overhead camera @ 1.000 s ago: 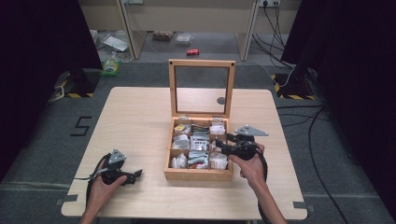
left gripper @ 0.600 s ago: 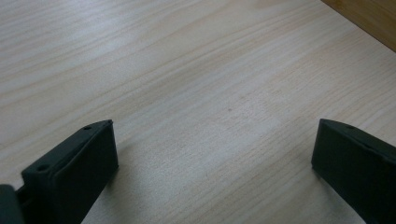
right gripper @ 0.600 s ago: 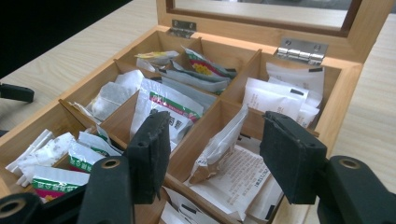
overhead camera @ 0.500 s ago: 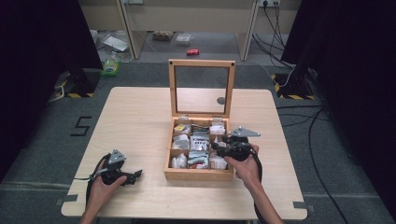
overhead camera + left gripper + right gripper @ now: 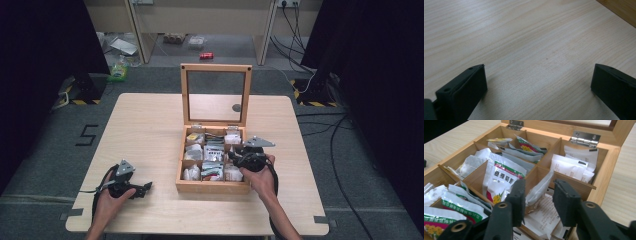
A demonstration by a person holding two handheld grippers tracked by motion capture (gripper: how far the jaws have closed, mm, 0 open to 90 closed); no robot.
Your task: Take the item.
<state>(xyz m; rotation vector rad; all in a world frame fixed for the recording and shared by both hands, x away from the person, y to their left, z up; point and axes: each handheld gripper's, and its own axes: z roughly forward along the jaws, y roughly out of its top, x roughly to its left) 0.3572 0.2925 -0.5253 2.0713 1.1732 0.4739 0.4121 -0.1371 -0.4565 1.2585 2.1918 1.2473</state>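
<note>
Evidently a white sachet [image 5: 539,188] in the wooden box's [image 5: 212,186] right-hand compartments was being picked: the right gripper's [image 5: 537,200] jaws had just been closing around it, pads not yet clearly pressing, so a firm pinch was judged next, while the left gripper [image 5: 537,80] was kept wide open over the table [image 5: 524,37] left of the box.

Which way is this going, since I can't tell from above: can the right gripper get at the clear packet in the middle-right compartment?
Probably yes. The box lid stands open, and the right gripper has been closing around the clear packet, pads apparently not pressing.
</note>
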